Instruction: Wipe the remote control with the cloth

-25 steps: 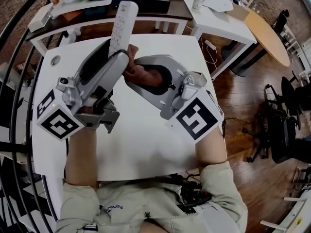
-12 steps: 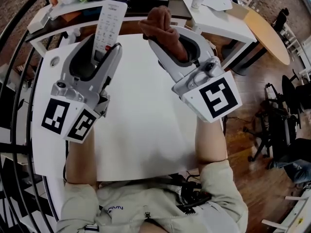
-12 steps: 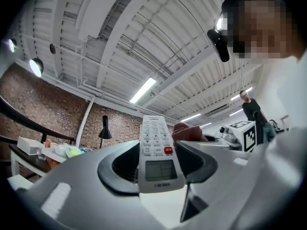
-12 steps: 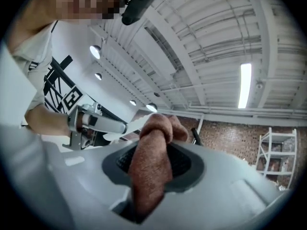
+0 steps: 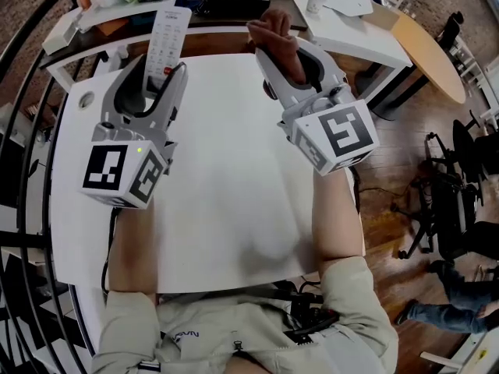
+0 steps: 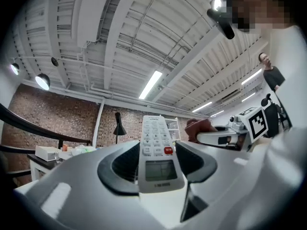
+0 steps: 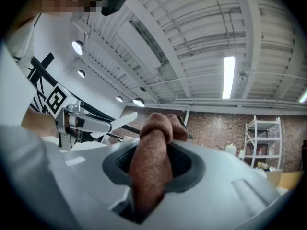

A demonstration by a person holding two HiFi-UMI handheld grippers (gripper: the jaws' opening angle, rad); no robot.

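Observation:
A white remote control (image 5: 168, 37) with a red button stands up out of my left gripper (image 5: 159, 75), which is shut on its lower end, button face toward the camera. In the left gripper view the remote (image 6: 158, 150) rises between the jaws. My right gripper (image 5: 290, 61) is shut on a brown cloth (image 5: 277, 36), bunched and sticking out past the tips. In the right gripper view the cloth (image 7: 152, 164) fills the gap between the jaws. Both grippers are held up over the white table (image 5: 226, 201), side by side and apart; cloth and remote do not touch.
Beyond the table stands a white shelf (image 5: 109, 6) with several small items. A second white table (image 5: 351, 22) with papers and a cup is at the back right. Office chairs (image 5: 456, 209) stand on the wooden floor to the right.
The two grippers have drawn apart: the cloth no longer touches the remote. The right gripper swung right and up with the cloth. The left gripper rolled, turning the remote's button face up.

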